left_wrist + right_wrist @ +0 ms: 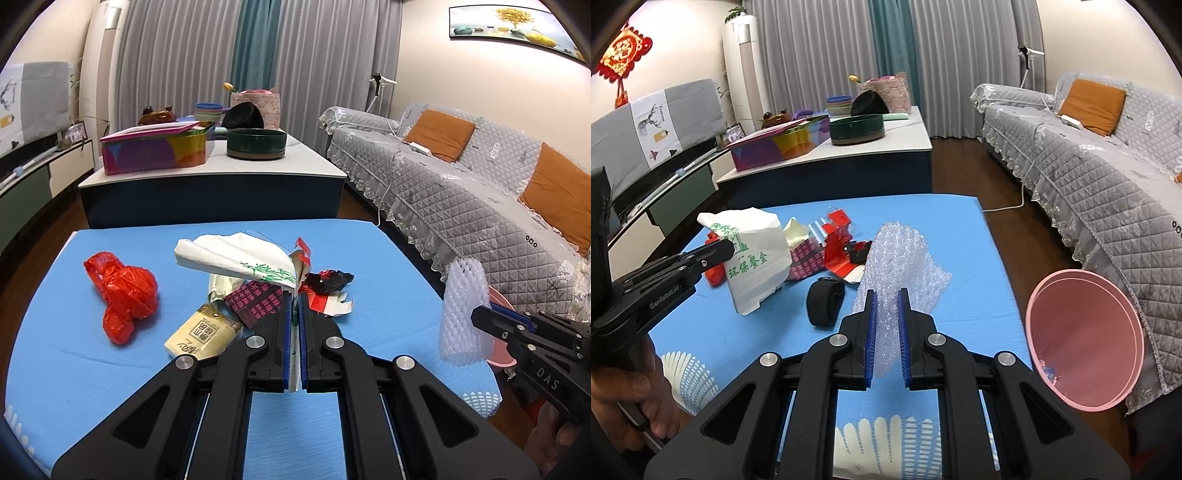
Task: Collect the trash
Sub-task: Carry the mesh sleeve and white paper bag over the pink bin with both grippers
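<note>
Trash was held in both grippers above the blue mat (960, 236). A white paper bag (236, 258) with green print was pinched flat between the closed left gripper (294, 295) at centre frame. White foam wrap (901, 258) was clamped by the right gripper (886, 295), also at centre frame. A pink bin (1086, 343) was seen at lower right, beside the mat. More litter, including a red plastic bag (122, 288), was left on the mat.

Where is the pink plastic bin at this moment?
In the right wrist view the round pink plastic bin stands off the right edge of the blue mat, against the grey quilted sofa, beyond the bubble wrap.
</note>
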`<state>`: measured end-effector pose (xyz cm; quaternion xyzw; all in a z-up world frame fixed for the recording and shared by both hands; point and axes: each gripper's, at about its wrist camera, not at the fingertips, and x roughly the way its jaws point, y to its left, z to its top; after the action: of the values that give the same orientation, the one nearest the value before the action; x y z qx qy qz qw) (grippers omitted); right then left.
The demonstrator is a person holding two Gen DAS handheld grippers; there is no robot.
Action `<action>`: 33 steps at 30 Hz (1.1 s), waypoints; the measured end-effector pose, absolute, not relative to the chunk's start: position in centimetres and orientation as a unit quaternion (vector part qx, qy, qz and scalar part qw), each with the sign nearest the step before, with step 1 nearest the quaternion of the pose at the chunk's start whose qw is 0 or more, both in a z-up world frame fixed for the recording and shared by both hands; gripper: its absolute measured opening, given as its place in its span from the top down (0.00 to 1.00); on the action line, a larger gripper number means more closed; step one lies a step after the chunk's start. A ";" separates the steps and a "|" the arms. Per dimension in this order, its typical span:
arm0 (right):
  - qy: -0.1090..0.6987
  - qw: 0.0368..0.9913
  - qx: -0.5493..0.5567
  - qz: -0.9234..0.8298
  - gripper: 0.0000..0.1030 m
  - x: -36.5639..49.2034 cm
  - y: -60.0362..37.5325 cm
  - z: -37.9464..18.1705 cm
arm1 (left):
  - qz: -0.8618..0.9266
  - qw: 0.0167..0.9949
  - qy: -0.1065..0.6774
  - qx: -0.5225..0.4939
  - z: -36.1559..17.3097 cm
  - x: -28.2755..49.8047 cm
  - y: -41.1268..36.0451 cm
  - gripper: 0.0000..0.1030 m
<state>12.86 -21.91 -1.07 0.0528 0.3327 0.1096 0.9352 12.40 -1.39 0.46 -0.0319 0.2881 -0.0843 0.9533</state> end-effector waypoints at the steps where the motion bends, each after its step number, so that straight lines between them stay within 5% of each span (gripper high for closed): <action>1: 0.331 0.936 0.053 0.108 0.89 12.8 -22.0 -1.0 | -0.085 0.954 0.287 -0.031 0.5 12.4 -1.6 0.97; 33: 0.299 0.952 0.053 0.029 0.89 12.6 -28.9 0.2 | -0.142 0.953 0.269 -0.014 1.3 13.2 -8.3 0.97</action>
<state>12.65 -28.90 0.16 0.0525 0.2994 0.0287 0.9522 13.24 -8.30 1.30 -0.0145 0.2686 -0.1417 0.9527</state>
